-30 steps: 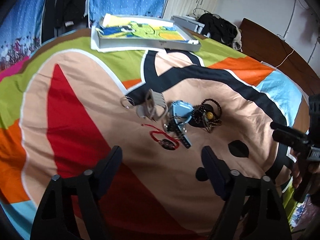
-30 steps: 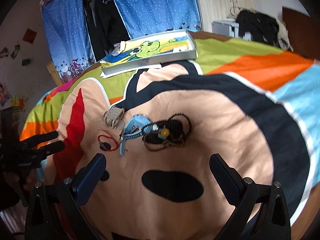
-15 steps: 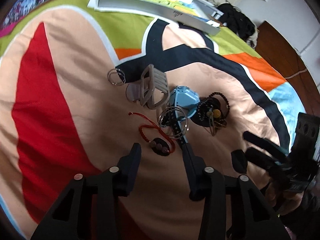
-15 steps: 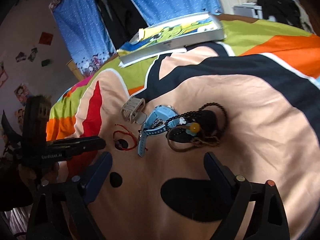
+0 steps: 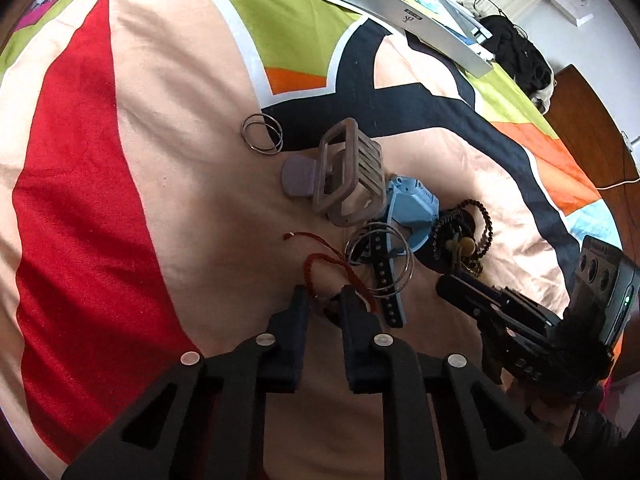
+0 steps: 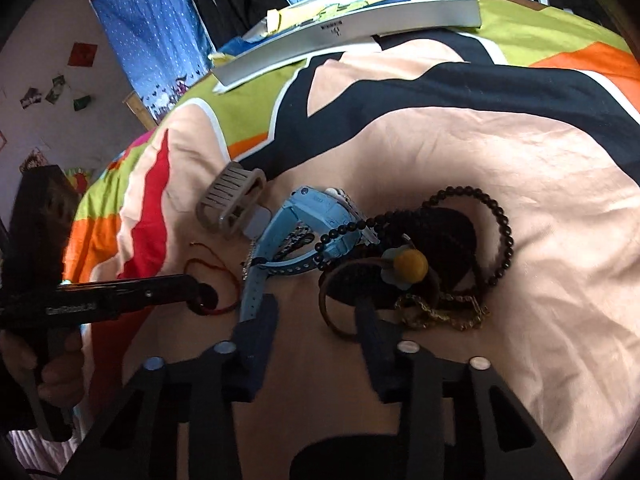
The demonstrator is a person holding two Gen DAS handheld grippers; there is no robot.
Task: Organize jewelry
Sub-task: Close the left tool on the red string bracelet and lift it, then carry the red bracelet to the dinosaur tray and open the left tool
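While your left gripper [image 5: 323,300] sits low on the bedspread [image 5: 192,184] with its jaws drawn narrow around the red cord bracelet [image 5: 338,266], nothing shows whether they actually pinch it. Your right gripper [image 6: 316,312] is spread wide, one finger beside the blue watch [image 6: 316,216] strap, the other on the brown hair tie [image 6: 340,320] by the black bead bracelet [image 6: 500,228].

Both wrist views look down close over the bedspread [image 5: 192,208]; they share the blue watch [image 6: 320,216], seemingly from opposite sides.

Left tongs [image 5: 323,299] lowered, fingers narrowly parted, right tongs [image 6: 316,312] low, fingers spread wider
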